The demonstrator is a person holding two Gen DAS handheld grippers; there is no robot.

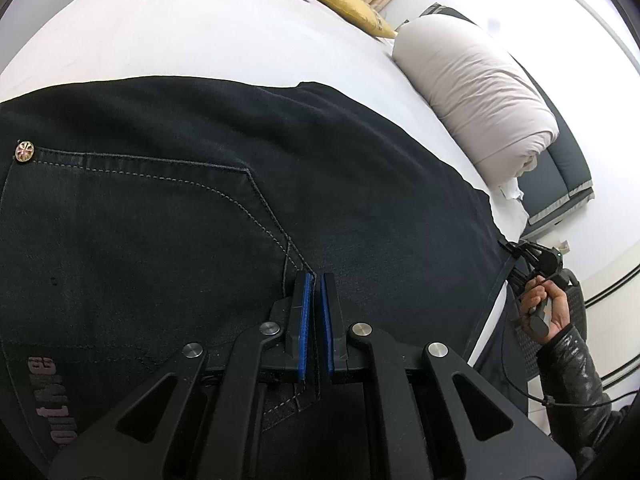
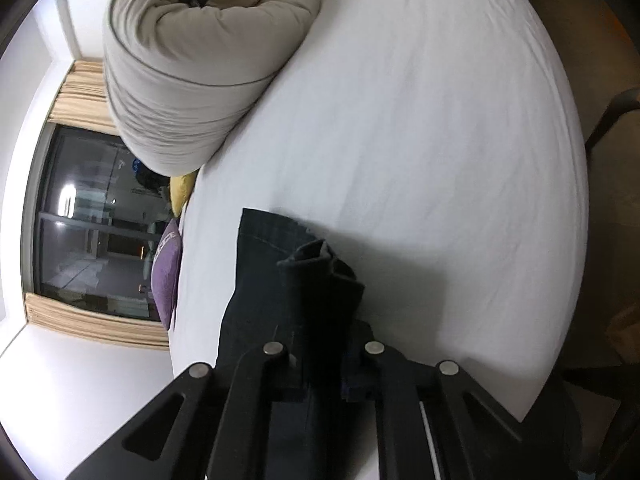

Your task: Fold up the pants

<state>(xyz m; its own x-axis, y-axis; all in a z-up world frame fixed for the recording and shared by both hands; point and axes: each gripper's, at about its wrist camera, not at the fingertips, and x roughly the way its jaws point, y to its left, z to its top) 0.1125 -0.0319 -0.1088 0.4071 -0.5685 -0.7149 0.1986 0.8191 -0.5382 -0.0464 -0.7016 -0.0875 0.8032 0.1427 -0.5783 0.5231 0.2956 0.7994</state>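
Pinching pants, right fingers clamped

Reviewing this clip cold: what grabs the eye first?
Black pants spread across the white bed fill the left wrist view, the left gripper nearly shut at a pocket seam. In the right wrist view the right gripper pinches a bunched pant leg; a rolled beige duvet lies beyond.

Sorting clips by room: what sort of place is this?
Most likely a bedroom: black pants lie on a white-sheeted bed, with a rolled duvet and cushions at its edge.
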